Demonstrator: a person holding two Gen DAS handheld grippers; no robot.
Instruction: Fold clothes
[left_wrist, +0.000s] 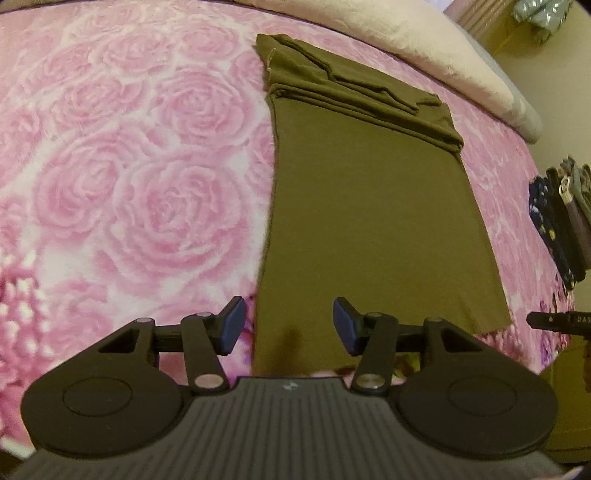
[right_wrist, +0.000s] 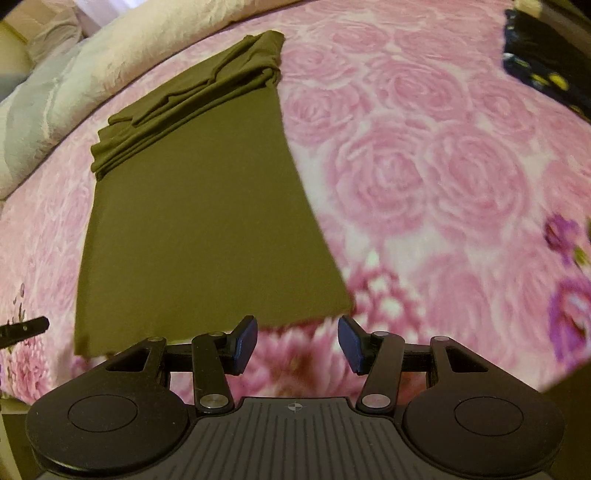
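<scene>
Olive-green cloth, a garment (left_wrist: 373, 206) already folded into a long strip, lay flat on the bed's pink rose-patterned blanket (left_wrist: 140, 177). Its far end was bunched into several stacked folds, and a pale fluffy cover (left_wrist: 436, 48) ran along the bed beyond that end.

Over the near end of the strip the left hand-held gripper (left_wrist: 288, 326) hung tilted steeply downward. Its blue pads (left_wrist: 232, 325) stood wide apart with nothing between them: the left pad sat over the pink blanket just off the garment's left edge, the right pad over the green fabric itself. I could see no contact with the cloth.

To that gripper's right, the right hand-held gripper (right_wrist: 297, 343) also pointed down, jaws apart and empty. The garment's near right corner lay just ahead of its left pad, while the gap between its pads showed only blanket. At the far left of its view a black tip of the other tool poked in.

Off to the right of both, near the bed's edge, sat a dark pile of other clothes (left_wrist: 554, 221) with yellow spots.
</scene>
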